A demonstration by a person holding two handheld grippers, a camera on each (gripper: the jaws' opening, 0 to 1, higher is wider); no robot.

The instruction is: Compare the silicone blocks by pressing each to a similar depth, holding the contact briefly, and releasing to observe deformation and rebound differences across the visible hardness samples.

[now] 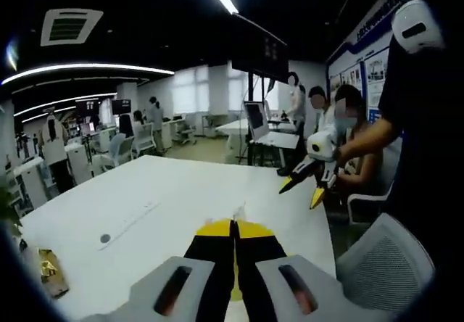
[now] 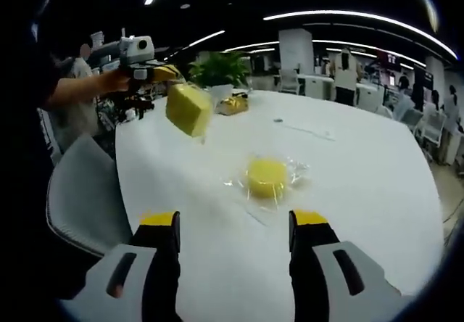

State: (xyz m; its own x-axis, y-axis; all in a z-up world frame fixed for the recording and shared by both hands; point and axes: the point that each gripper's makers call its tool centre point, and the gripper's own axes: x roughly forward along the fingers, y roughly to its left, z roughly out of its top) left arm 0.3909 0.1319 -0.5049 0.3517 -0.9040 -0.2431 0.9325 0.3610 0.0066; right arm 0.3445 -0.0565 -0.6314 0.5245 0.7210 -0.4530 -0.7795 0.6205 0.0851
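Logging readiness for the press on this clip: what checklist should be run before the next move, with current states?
1. Right tool open for a press: ok.
2. Round block lying flat on its plastic wrap on the table: ok.
3. Right tool lined up with the round block: ok, the block sits ahead between the jaws.
4. Contact made with the round block: not ok, the tool is short of it.
5. Left tool out of the way: ok, off to the side, holding the square block in the air.
6. Hardness labels readable: cannot tell.
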